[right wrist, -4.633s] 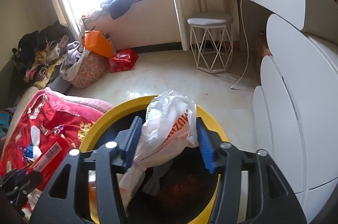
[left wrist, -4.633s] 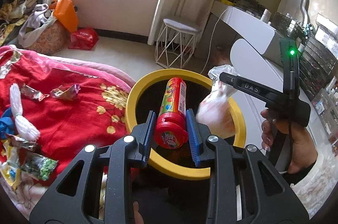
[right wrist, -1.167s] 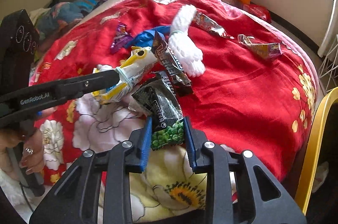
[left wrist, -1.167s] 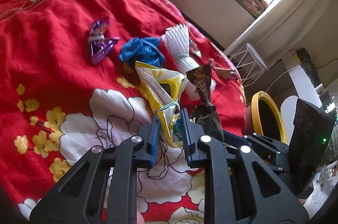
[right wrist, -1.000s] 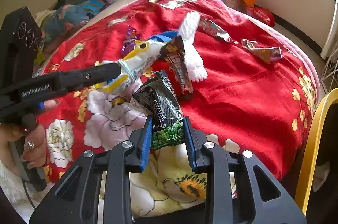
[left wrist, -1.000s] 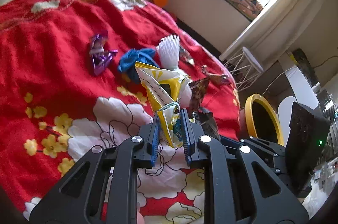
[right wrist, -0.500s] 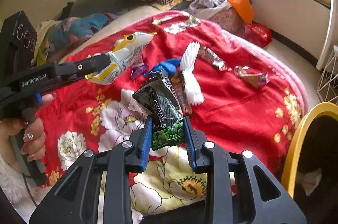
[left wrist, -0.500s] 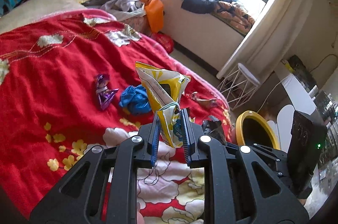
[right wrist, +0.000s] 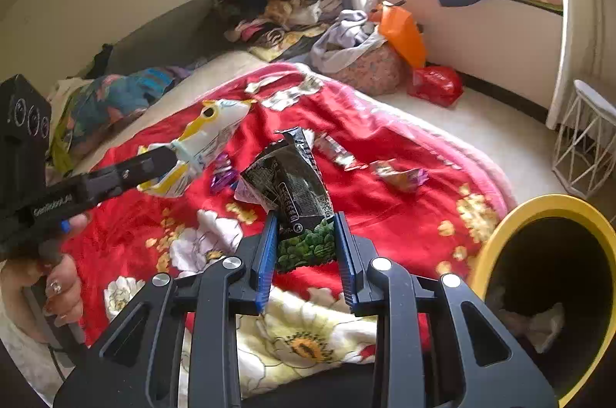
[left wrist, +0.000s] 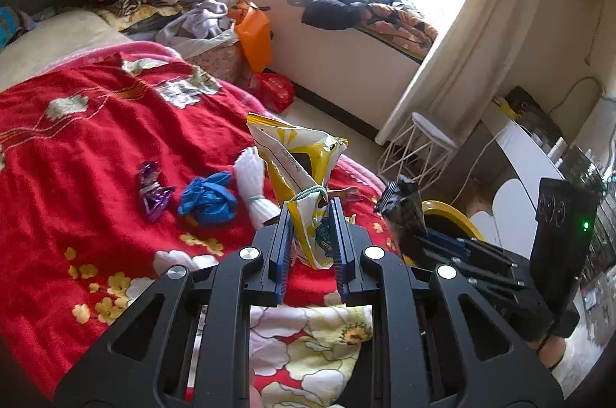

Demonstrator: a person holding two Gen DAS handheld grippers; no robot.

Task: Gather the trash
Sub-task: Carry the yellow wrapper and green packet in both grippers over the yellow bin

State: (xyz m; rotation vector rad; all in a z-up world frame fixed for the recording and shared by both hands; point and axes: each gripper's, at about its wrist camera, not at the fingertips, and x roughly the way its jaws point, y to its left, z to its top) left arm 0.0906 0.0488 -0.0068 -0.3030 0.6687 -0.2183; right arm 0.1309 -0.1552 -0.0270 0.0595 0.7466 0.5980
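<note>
Jaws around two snack bags [left wrist: 304, 177] [right wrist: 296, 192], perhaps.

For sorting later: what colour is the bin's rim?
Yellow; the bin's rim shows best in the right wrist view.

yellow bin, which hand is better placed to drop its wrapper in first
Right, probably. The right gripper holds the black snack packet with the yellow bin open just beside it. The left gripper, holding the yellow chip bag, sits farther from the bin.
</note>
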